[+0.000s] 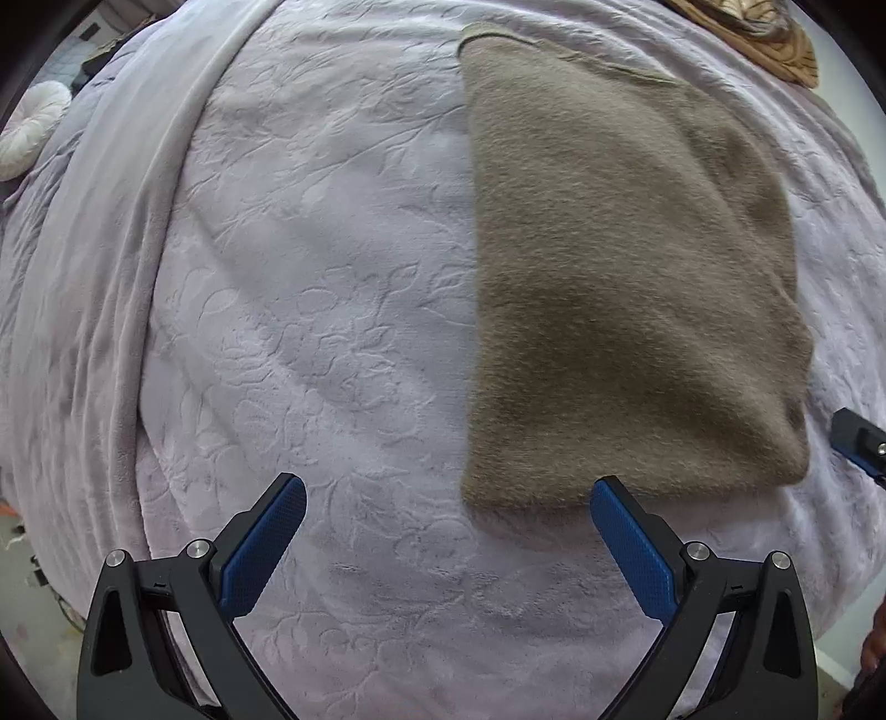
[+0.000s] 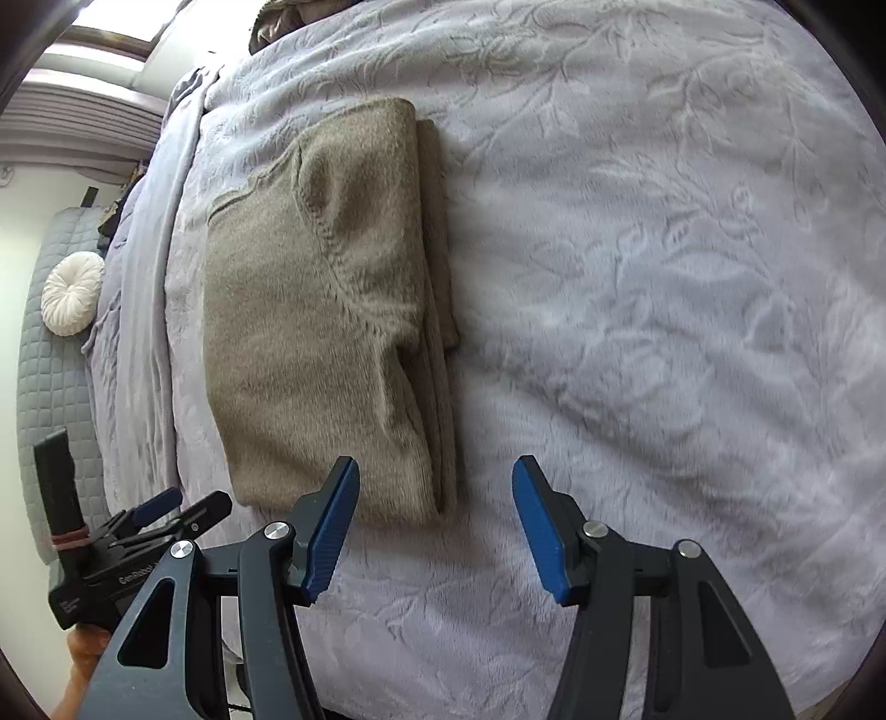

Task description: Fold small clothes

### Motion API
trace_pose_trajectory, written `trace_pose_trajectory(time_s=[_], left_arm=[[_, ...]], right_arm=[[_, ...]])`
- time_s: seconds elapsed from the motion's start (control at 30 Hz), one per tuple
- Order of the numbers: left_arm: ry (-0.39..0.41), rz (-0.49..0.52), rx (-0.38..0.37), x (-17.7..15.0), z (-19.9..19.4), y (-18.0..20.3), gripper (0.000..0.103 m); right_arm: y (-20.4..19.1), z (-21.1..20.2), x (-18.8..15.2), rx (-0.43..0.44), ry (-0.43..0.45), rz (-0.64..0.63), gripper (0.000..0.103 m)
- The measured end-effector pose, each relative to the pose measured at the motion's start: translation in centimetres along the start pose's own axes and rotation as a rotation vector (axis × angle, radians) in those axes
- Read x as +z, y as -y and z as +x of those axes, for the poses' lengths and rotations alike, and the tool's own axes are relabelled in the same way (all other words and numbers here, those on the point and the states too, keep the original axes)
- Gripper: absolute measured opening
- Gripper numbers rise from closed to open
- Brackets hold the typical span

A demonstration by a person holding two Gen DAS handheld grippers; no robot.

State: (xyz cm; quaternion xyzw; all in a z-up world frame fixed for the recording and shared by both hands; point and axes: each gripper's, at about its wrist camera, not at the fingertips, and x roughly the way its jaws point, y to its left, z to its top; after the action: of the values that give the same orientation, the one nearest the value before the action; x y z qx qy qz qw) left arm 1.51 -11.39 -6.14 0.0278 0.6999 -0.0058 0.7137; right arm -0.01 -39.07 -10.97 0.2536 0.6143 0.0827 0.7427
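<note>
A brown fuzzy garment (image 1: 626, 288) lies folded into a flat rectangle on a pale lilac embossed blanket (image 1: 310, 310). In the right wrist view the garment (image 2: 321, 321) shows a folded layer and stacked edges along its right side. My left gripper (image 1: 448, 504) is open and empty, just short of the garment's near edge, its right finger at that edge. My right gripper (image 2: 434, 487) is open and empty, at the garment's near right corner. The left gripper also shows in the right wrist view (image 2: 166, 512), and a tip of the right gripper shows in the left wrist view (image 1: 858, 443).
The blanket (image 2: 664, 277) covers a bed. A raised fold of it (image 1: 127, 232) runs along the left. A white round cushion (image 2: 72, 302) lies on a grey quilted pad (image 2: 50, 387) past the bed. A carved wooden piece (image 1: 758, 33) sits at the far right.
</note>
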Motion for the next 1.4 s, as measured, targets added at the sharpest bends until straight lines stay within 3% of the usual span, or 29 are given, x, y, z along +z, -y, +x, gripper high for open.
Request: trace_pose_trajectory(time_s=[0.47,0.8,0.87,0.93,1.0,1.13,1.2,1.27,1.4], left_arm=[[0.004,-0.024,-0.038,2.1,0.5,-1.1,0.103],[0.075,-0.073,-0.060,8.0,1.3,-2.1,0.103],[0.096,-0.084,-0.065,9.5,1.5,-2.1,0.103],[0.121,-0.090,-0.066,11.2,1.8,-1.9,0.103],[0.137,-0.095,-0.071,12.2,2.2,-1.8,0.103],[0.139,-0.115,-0.083,13.4,3.7,-2.4,0.103],[0.134,-0.129,-0.114,13.6,4.3,-3.0,0.103],[0.127,-0.137,-0.124,12.9,5.3,-3.5,0.103],[0.134,-0.110,-0.104,13.1,5.4,-3.4,0.103]], right_arm=[[-0.4,-0.2,2.7,0.000,0.020,-0.040,0.061],[-1.0,1.7,8.5,0.032,0.070,-0.082,0.061],[-0.9,2.3,10.0,0.059,0.085,-0.068,0.053],[-0.7,3.1,11.4,0.084,0.096,-0.047,0.021],[-0.8,3.8,12.3,0.077,0.089,-0.042,0.009],[-3.0,2.9,12.4,0.128,0.136,-0.181,0.008],[-3.0,3.0,12.5,0.067,0.142,-0.212,0.009],[-1.6,4.1,13.0,0.020,0.105,-0.169,0.009],[-0.2,3.3,12.6,0.102,0.102,-0.092,0.017]])
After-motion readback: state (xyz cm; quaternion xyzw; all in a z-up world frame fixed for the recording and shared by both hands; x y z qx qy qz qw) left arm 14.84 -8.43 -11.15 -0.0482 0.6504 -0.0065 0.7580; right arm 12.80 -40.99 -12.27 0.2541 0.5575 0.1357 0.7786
